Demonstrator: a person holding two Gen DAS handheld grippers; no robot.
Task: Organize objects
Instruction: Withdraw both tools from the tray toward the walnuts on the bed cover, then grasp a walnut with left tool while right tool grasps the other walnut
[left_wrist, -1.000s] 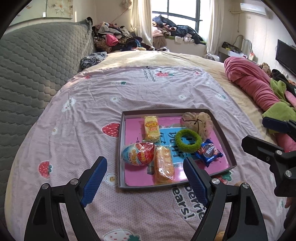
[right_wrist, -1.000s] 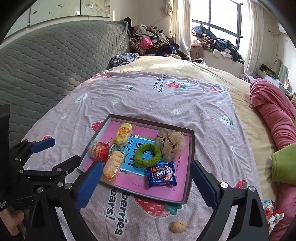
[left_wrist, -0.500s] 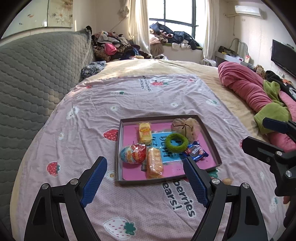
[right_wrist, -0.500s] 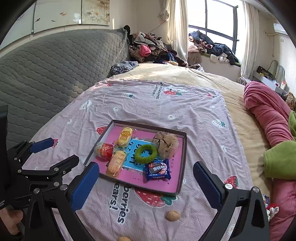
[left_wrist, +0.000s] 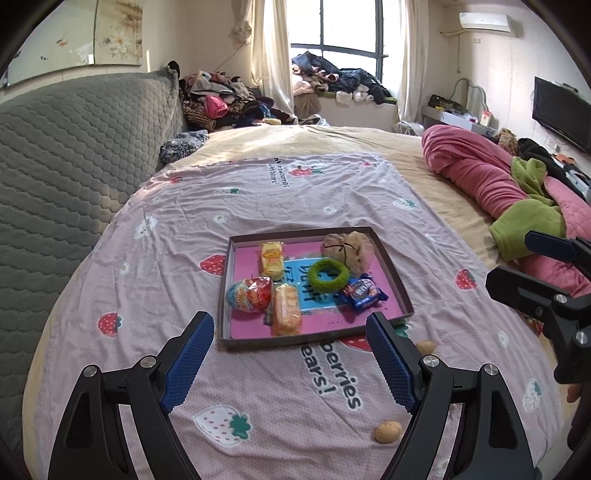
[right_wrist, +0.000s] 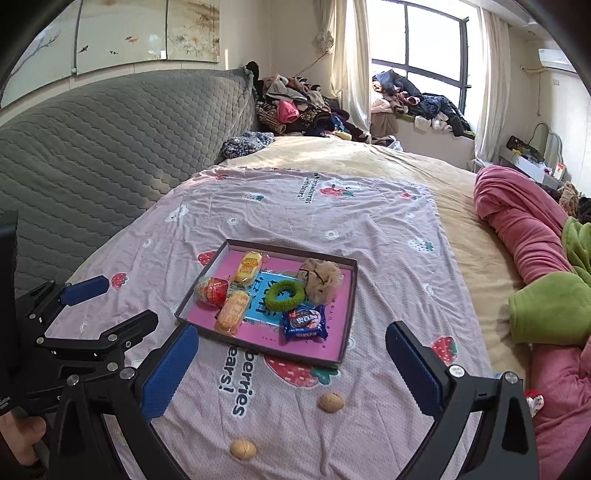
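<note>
Two walnuts lie just outside our filled tray; both grippers spread empty, collecting them likely comes next.

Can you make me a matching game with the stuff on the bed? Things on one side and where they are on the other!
Things:
1. green ring
2. blue cookie packet
3. walnut
4. pink blanket

Places:
A. on the sheet, outside the tray
B. bunched up at the right side of the bed
C. middle of the tray
D. tray corner nearest the right tool

Pairs: 1-C, 2-D, 3-A, 4-B
</note>
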